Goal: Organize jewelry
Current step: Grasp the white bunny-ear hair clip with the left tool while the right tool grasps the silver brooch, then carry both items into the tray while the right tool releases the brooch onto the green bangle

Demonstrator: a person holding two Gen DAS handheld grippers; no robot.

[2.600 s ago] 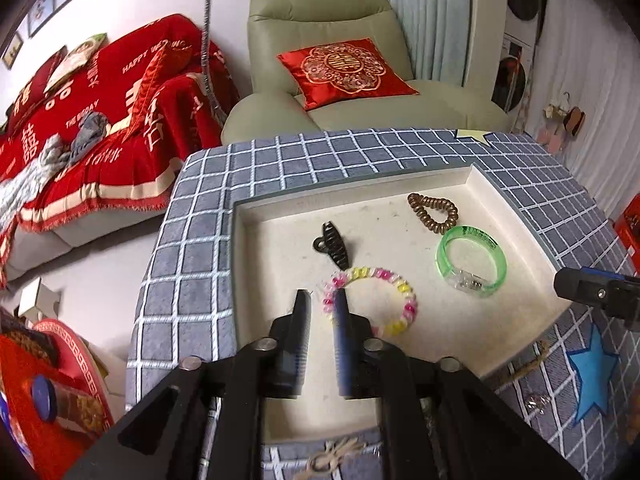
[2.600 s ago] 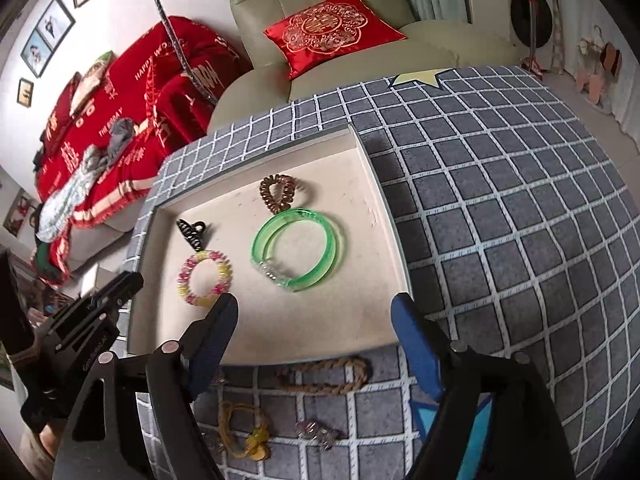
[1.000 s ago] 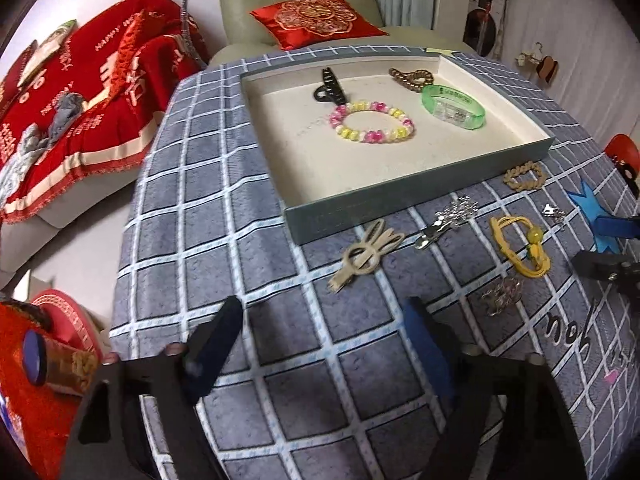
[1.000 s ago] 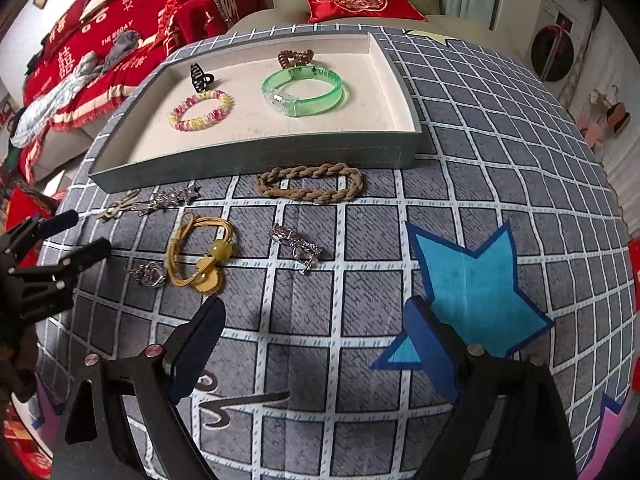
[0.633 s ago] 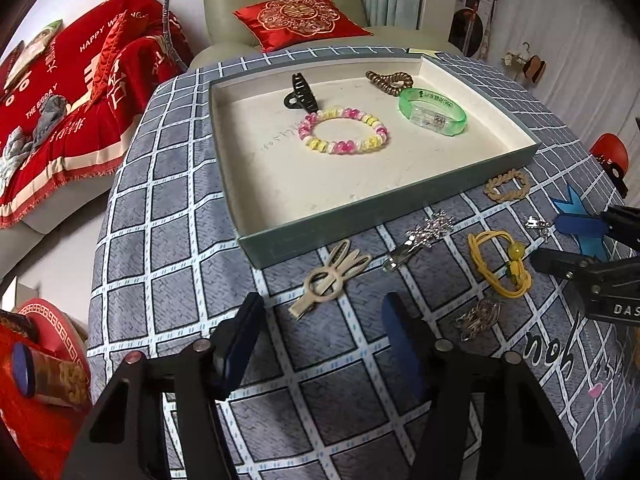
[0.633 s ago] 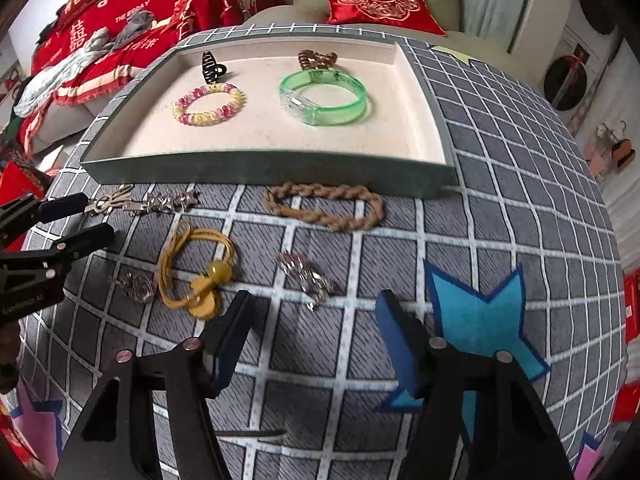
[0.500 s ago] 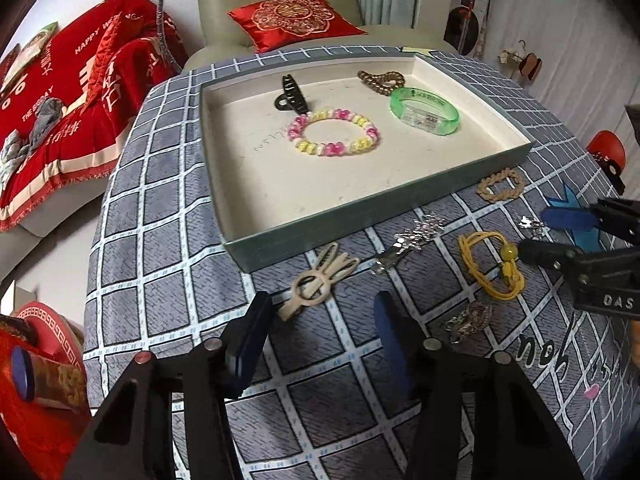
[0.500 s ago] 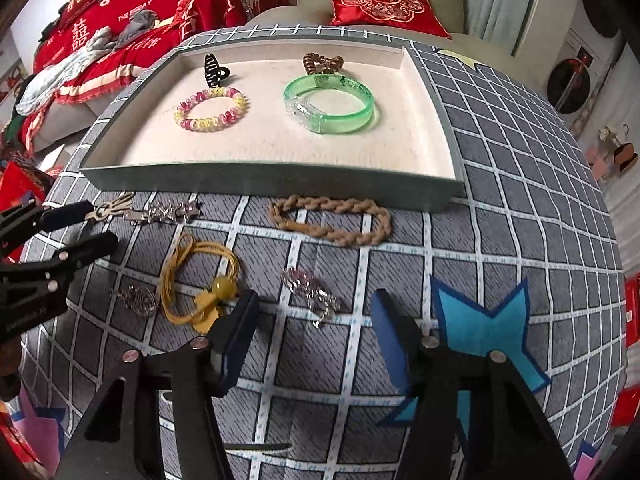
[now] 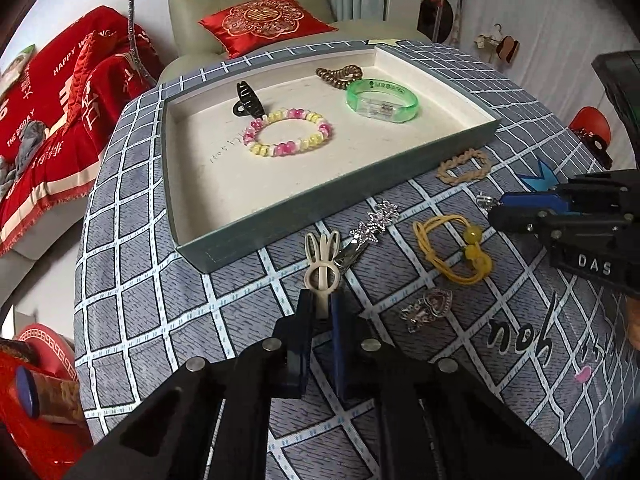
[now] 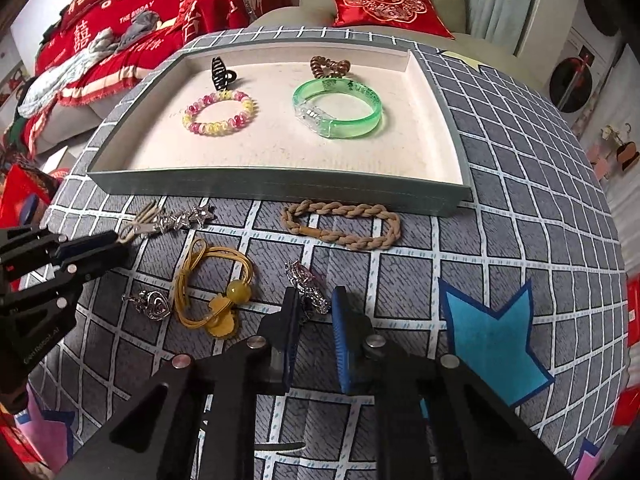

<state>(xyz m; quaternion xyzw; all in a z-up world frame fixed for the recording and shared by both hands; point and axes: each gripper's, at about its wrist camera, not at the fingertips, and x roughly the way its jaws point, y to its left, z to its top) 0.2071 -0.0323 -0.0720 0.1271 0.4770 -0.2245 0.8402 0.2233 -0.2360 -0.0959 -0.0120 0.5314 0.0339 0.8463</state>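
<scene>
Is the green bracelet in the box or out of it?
In. The green bracelet lies on the pale floor inside the box, beside the beaded bracelet.

In the tray (image 10: pixel 256 188) lie a beaded bracelet (image 10: pixel 218 113), bangle (image 10: pixel 338 109), claw clip (image 10: pixel 220 68) and coil tie (image 10: pixel 330 66); before it, on the tablecloth (image 10: pixel 520 184), lies a braided bracelet (image 10: pixel 340 224).

White letters "DAS" stand on the black body of the right gripper (image 9: pixel 516 216), at 3 o'clock in the left wrist view. The red blanket (image 10: pixel 132 12) at 11 o'clock carries "HAPPY" and "THE BIGDAY". The tablecloth (image 9: pixel 520 340) shows dark cursive letters at 4 o'clock, not readable
</scene>
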